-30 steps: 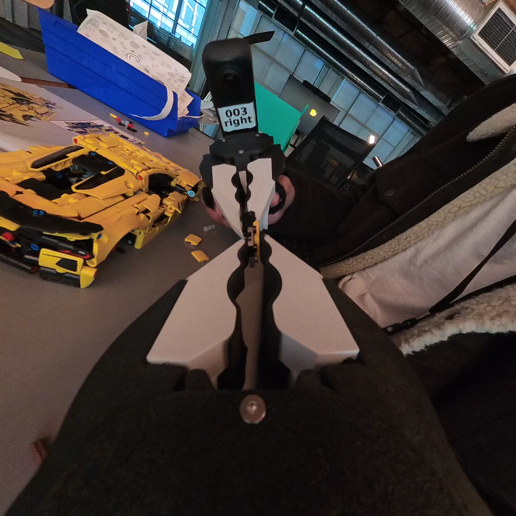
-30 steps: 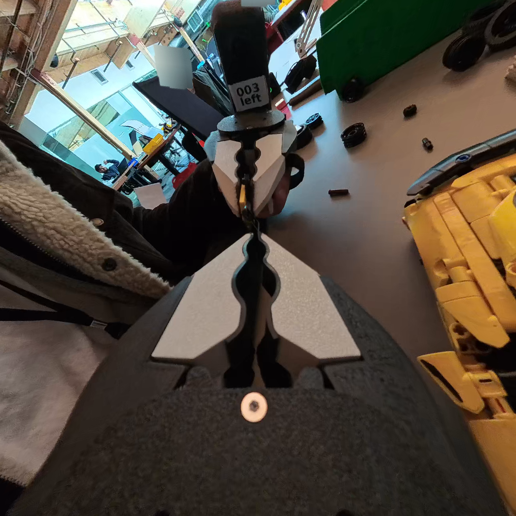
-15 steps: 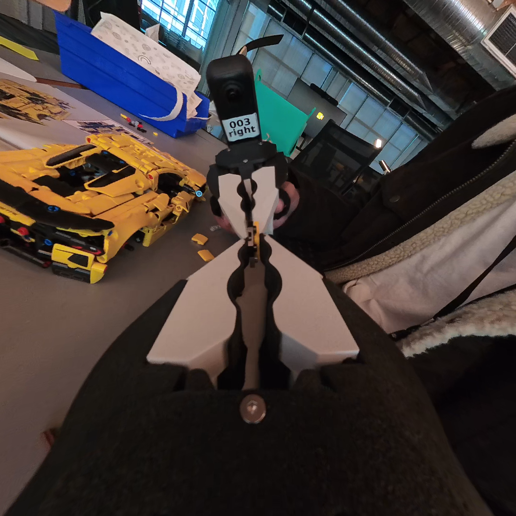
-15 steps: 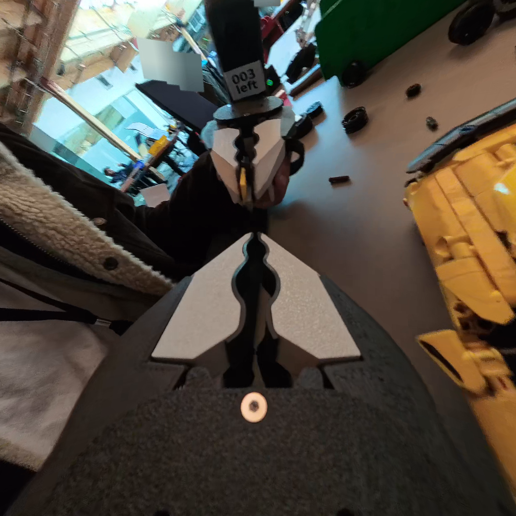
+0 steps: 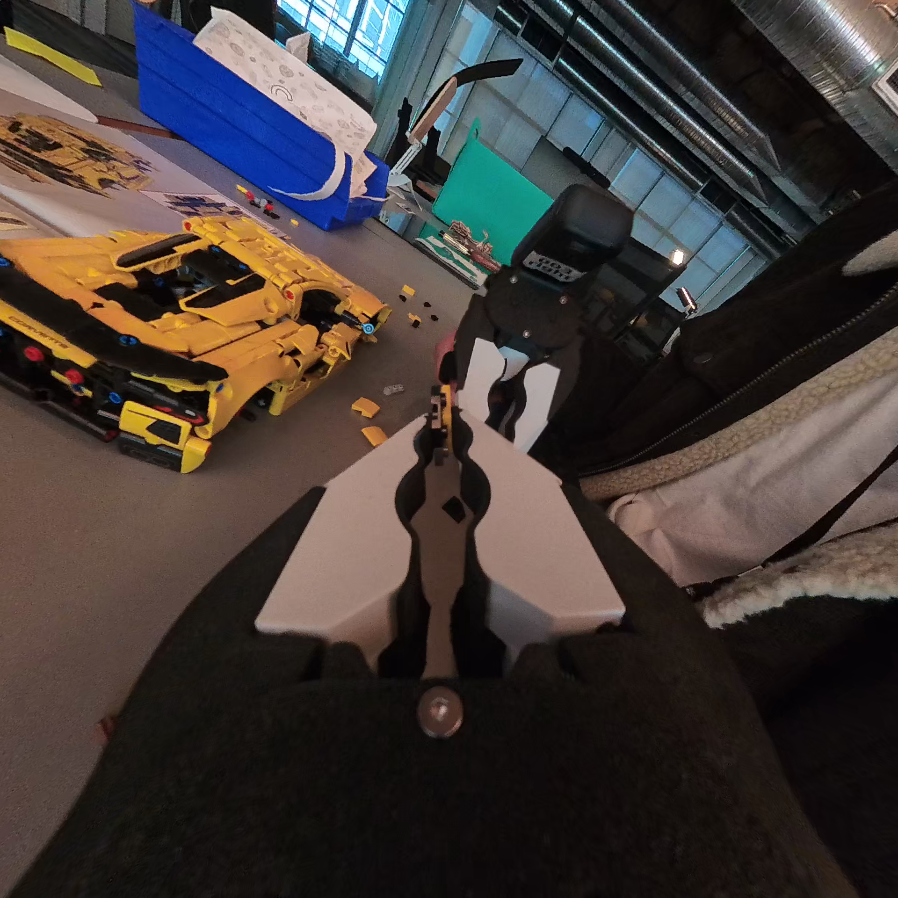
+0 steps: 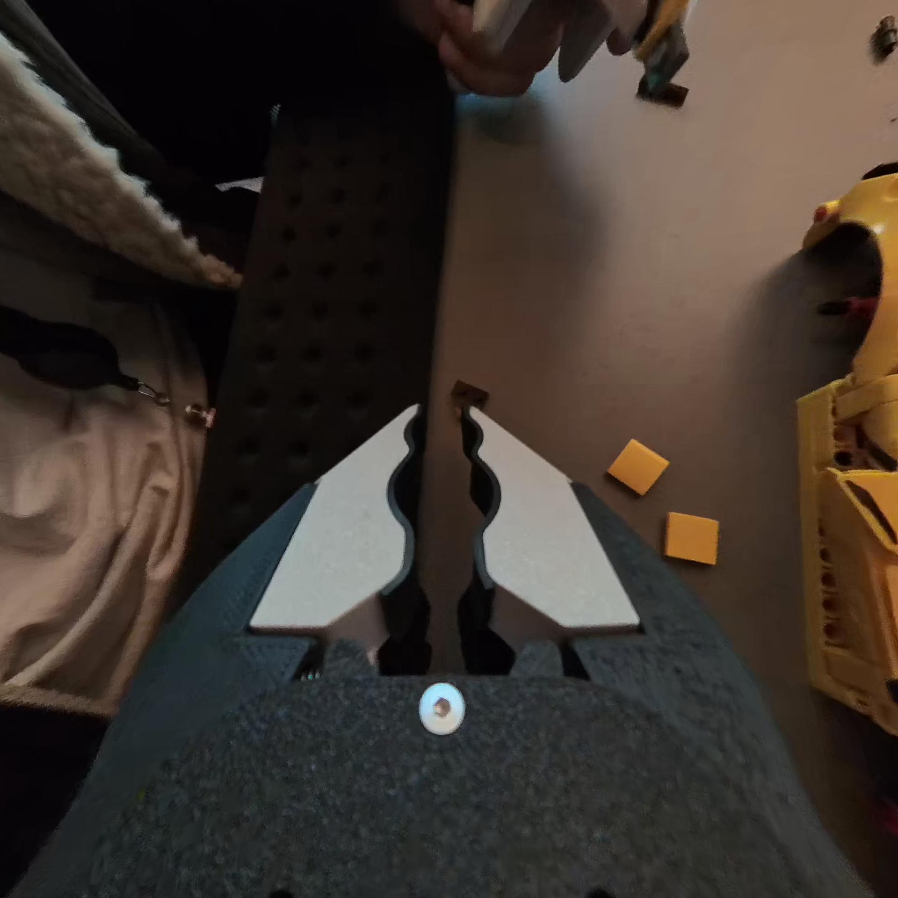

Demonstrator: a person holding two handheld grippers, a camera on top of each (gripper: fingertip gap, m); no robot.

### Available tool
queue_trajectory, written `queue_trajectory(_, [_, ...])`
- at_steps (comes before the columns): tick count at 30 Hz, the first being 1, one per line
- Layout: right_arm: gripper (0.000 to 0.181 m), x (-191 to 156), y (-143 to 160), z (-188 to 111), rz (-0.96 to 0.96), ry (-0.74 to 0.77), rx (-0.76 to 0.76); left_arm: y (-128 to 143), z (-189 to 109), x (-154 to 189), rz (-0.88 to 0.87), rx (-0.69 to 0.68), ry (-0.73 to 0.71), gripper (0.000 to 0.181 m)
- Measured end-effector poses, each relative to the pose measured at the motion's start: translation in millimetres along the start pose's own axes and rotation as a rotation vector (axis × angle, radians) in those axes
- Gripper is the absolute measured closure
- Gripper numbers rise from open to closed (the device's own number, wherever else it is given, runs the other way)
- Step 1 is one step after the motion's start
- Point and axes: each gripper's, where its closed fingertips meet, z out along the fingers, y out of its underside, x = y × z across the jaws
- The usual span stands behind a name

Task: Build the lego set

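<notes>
One nearly complete yellow car (image 5: 160, 335)

The toy car (image 5: 160, 335) near the table's left edge is bright yellow with black panels and small red and blue pins. The table (image 5: 97, 534) is plain grey-brown. Two square tiles (image 6: 637, 466) beside the car are orange-yellow. The left gripper (image 5: 440, 427) has white fingers in a black body and pinches a small yellow-and-black piece (image 5: 443, 413). The bin (image 5: 233, 126) at the far edge is deep blue, with white patterned paper (image 5: 291, 92) draped over it. A green board (image 5: 491, 204) stands behind.
</notes>
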Motion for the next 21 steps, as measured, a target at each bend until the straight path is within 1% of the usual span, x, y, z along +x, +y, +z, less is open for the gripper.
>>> queue_trajectory(3, [0.161, 6, 4, 7, -0.099, 0.042, -0.062, 0, 0, 0, 0.001, 0.002, 0.002, 0.176])
queue_trajectory(7, [0.163, 12, 5, 15, -0.17, 0.062, -0.099, 1, 0, 1, 0.002, -0.003, 0.005, 0.176])
queue_trajectory(13, [0.167, 15, 3, 16, -0.281, 0.082, -0.118, 2, 1, 2, -0.001, -0.013, 0.014, 0.176])
queue_trajectory(15, [0.167, 18, 3, 14, -0.385, 0.093, -0.141, 3, 2, 2, -0.006, -0.018, 0.014, 0.176])
queue_trajectory(17, [0.167, 15, 3, 14, -0.553, 0.053, -0.129, 3, 2, 1, -0.01, -0.02, 0.013, 0.176])
queue_trajectory(18, [0.167, 16, 2, 14, -0.59, 0.043, -0.117, 3, 2, 1, -0.011, -0.02, 0.014, 0.176])
queue_trajectory(19, [0.167, 23, 1, 13, -0.583, 0.058, -0.125, 3, 2, 1, -0.012, -0.019, 0.014, 0.176])
queue_trajectory(21, [0.162, 38, -1, 8, -0.471, 0.091, -0.145, 2, 2, 1, -0.011, -0.016, 0.011, 0.176])
